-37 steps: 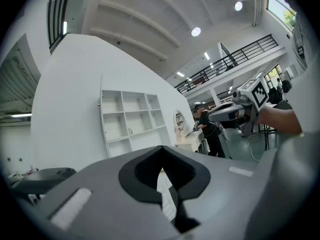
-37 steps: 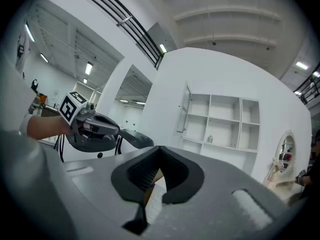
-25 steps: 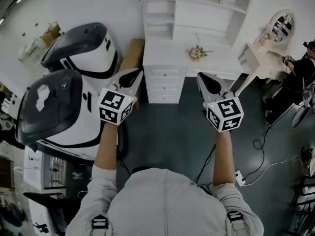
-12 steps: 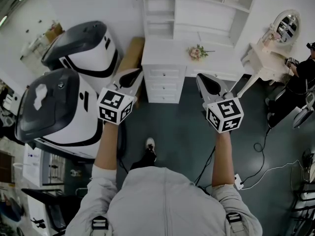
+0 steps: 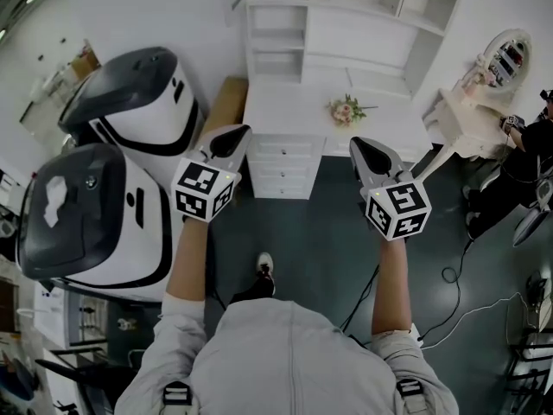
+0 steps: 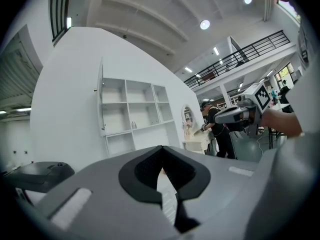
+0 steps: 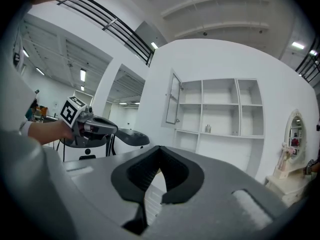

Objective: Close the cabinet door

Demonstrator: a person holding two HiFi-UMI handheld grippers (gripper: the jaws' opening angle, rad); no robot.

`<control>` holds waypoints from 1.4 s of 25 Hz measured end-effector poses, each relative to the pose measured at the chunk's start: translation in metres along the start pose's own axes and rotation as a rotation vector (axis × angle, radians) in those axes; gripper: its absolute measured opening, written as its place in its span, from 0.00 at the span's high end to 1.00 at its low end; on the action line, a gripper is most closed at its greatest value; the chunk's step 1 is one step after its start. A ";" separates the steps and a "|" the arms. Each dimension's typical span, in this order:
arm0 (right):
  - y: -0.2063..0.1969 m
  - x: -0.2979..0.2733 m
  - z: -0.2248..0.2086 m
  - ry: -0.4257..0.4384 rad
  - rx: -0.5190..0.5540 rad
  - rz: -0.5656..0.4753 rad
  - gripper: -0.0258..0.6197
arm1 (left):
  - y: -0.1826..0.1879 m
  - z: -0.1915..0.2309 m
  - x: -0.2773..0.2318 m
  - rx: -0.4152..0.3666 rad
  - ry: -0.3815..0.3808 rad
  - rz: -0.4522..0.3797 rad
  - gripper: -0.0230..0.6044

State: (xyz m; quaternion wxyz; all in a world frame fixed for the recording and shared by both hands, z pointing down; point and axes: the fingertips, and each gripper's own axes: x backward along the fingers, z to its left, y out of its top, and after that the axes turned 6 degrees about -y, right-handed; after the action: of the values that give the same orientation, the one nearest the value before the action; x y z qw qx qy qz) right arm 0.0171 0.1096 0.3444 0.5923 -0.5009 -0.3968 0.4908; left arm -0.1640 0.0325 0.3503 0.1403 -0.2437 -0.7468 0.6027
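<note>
A tall white shelf cabinet [image 5: 346, 33] with open compartments and a drawer base stands against the white wall. To its left sit two bulky white-and-black rounded machines [image 5: 130, 93], one in front of the other. To its right is a small cream vanity table with an oval mirror [image 5: 484, 85], where a person in black [image 5: 529, 150] is standing. The narrow white-framed cabinet door [image 7: 173, 100] hangs swung outward at the cabinet's upper left corner, away from its shelves. Both tools are held out level toward the cabinet, well short of it. The left claw [image 5: 237, 135] is pressed together and empty, and so is the right claw [image 5: 357, 145]. A small pink flower bunch [image 5: 346, 109] lies on the cabinet's tabletop, and a small metal jar [image 7: 207, 128] stands on a shelf above.
</note>
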 end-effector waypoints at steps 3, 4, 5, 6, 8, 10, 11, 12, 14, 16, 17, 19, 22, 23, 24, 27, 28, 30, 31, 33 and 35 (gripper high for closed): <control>0.003 -0.040 -0.015 -0.002 -0.004 0.001 0.96 | -0.002 0.034 -0.025 0.003 0.003 -0.001 0.93; 0.005 -0.053 -0.019 -0.002 -0.003 0.001 0.96 | -0.002 0.045 -0.033 0.004 0.004 -0.002 0.93; 0.008 -0.065 -0.023 -0.002 -0.001 0.000 0.96 | -0.002 0.056 -0.040 0.006 0.005 -0.003 0.93; 0.010 -0.077 -0.027 -0.002 0.001 -0.001 0.96 | -0.002 0.068 -0.047 0.009 0.007 -0.004 0.93; 0.014 -0.099 -0.032 -0.002 0.003 -0.004 0.96 | -0.002 0.089 -0.060 0.015 0.009 -0.007 0.93; 0.017 -0.119 -0.039 -0.004 0.003 -0.005 0.96 | -0.003 0.107 -0.072 0.019 0.010 -0.009 0.93; 0.017 -0.128 -0.041 -0.005 0.002 -0.004 0.96 | -0.004 0.116 -0.077 0.021 0.010 -0.009 0.93; 0.017 -0.137 -0.043 -0.005 0.002 -0.001 0.96 | -0.006 0.123 -0.082 0.024 0.011 -0.010 0.93; 0.015 -0.152 -0.046 -0.006 0.002 0.006 0.96 | -0.009 0.137 -0.091 0.029 0.010 -0.011 0.93; 0.014 -0.167 -0.048 -0.007 0.001 0.012 0.96 | -0.012 0.150 -0.099 0.034 0.008 -0.010 0.93; 0.013 -0.174 -0.049 -0.007 0.000 0.015 0.96 | -0.014 0.156 -0.103 0.037 0.008 -0.008 0.93; 0.011 -0.188 -0.050 -0.006 -0.004 0.020 0.96 | -0.019 0.169 -0.110 0.043 0.006 -0.004 0.93; 0.008 -0.209 -0.051 -0.004 -0.009 0.025 0.96 | -0.026 0.188 -0.120 0.049 0.000 -0.003 0.93; 0.006 -0.216 -0.051 -0.004 -0.010 0.027 0.96 | -0.028 0.194 -0.124 0.053 -0.003 -0.004 0.93; 0.005 -0.223 -0.051 -0.005 -0.011 0.029 0.96 | -0.029 0.200 -0.128 0.058 -0.005 -0.006 0.93; 0.003 -0.243 -0.053 -0.008 -0.015 0.033 0.96 | -0.031 0.221 -0.140 0.087 -0.018 -0.017 0.93; 0.003 -0.249 -0.054 -0.010 -0.017 0.032 0.96 | -0.030 0.228 -0.144 0.096 -0.021 -0.022 0.93; 0.005 -0.260 -0.055 -0.015 -0.021 0.026 0.96 | -0.030 0.242 -0.151 0.104 -0.023 -0.030 0.90; 0.006 -0.265 -0.055 -0.017 -0.025 0.023 0.96 | -0.030 0.250 -0.155 0.107 -0.021 -0.032 0.88; 0.005 -0.275 -0.055 -0.017 -0.030 0.023 0.96 | -0.029 0.267 -0.161 0.115 -0.004 -0.036 0.85; 0.004 -0.284 -0.056 -0.016 -0.030 0.025 0.96 | -0.026 0.285 -0.166 0.121 0.023 -0.040 0.82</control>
State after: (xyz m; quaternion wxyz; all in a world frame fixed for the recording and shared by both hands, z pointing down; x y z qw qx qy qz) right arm 0.0127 -0.1793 0.3358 0.5752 -0.5106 -0.4028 0.4962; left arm -0.1731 -0.2968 0.3227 0.1754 -0.2266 -0.7122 0.6408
